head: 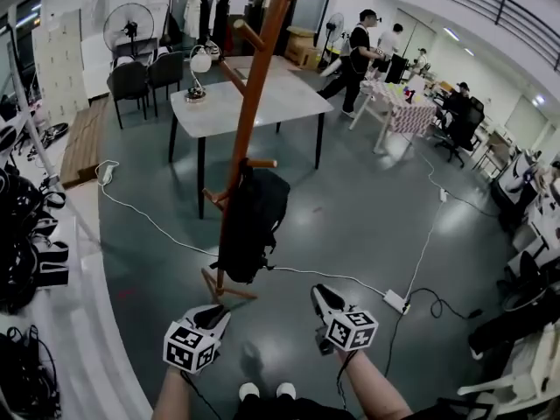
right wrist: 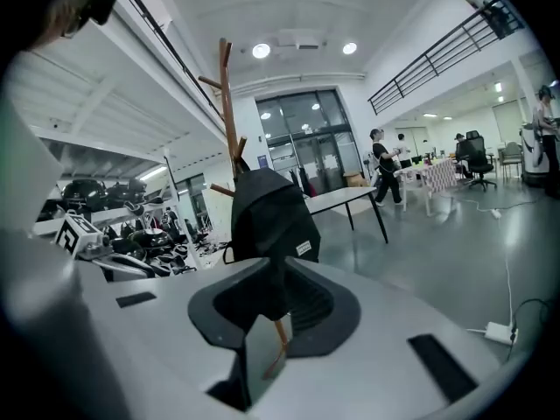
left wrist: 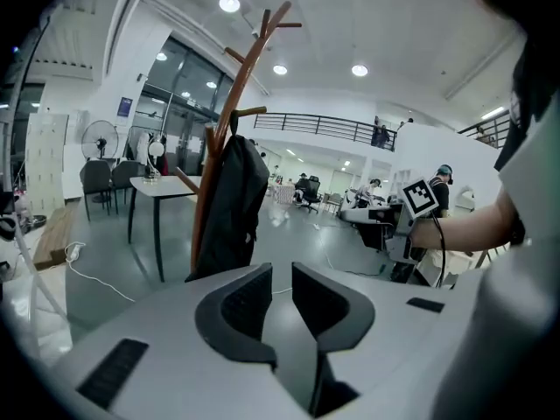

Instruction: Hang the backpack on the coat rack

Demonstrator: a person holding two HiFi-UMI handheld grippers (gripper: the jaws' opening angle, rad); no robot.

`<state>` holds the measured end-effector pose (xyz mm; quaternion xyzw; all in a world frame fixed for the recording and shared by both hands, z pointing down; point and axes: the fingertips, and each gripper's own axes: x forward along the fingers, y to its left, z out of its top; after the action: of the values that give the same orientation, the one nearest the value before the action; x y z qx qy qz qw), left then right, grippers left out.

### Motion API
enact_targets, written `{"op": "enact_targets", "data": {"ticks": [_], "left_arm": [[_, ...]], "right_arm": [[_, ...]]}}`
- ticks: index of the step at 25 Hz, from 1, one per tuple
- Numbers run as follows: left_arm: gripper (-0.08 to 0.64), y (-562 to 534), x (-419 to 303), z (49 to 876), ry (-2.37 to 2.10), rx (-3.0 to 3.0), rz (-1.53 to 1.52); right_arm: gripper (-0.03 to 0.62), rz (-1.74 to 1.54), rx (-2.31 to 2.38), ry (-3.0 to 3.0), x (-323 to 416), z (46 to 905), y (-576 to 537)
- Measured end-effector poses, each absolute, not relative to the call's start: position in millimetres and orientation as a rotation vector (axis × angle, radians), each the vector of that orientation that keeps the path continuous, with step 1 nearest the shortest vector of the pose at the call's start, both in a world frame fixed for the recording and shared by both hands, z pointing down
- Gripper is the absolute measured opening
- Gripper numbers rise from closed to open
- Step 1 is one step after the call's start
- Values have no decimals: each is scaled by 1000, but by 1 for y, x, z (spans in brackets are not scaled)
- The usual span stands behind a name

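The black backpack (head: 252,226) hangs from a low peg of the wooden coat rack (head: 254,86), its bottom a little above the rack's feet. Both grippers are drawn back from it, low and close to my body. My left gripper (head: 214,315) points at the rack's base with its jaws slightly apart and empty. My right gripper (head: 324,294) sits to the right of the bag, jaws nearly together with nothing between them. The left gripper view shows the backpack (left wrist: 232,204) beyond the left gripper (left wrist: 281,274). In the right gripper view the backpack (right wrist: 271,221) is ahead of the right gripper (right wrist: 278,274).
A white table (head: 254,103) with a lamp stands behind the rack, with chairs (head: 131,81) and a fan (head: 129,26) beyond. A white cable and a power strip (head: 395,301) lie on the floor at right. Shelves with black gear (head: 26,234) line the left. People (head: 354,55) stand far back.
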<state>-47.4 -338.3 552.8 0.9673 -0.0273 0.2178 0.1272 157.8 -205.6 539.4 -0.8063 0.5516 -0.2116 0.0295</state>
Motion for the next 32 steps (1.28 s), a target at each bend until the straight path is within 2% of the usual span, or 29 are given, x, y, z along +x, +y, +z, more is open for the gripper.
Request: {"op": "enact_targets", "data": {"ticks": [2, 4, 12, 18, 32], "left_arm": [[84, -332, -47, 559, -57, 2812, 632], [80, -318, -46, 559, -43, 2810, 635], [62, -235, -47, 549, -50, 2806, 610], [40, -139, -55, 521, -1, 2830, 603], [26, -13, -137, 503, -173, 2868, 622]], "right_arm": [[27, -645, -2470, 1734, 146, 544, -205], [15, -649, -2441, 1798, 134, 545, -198], [12, -651, -2401, 1989, 86, 547, -130], [11, -595, -2381, 2019, 64, 514, -46], [11, -461, -2312, 2136, 1, 476, 84]]}}
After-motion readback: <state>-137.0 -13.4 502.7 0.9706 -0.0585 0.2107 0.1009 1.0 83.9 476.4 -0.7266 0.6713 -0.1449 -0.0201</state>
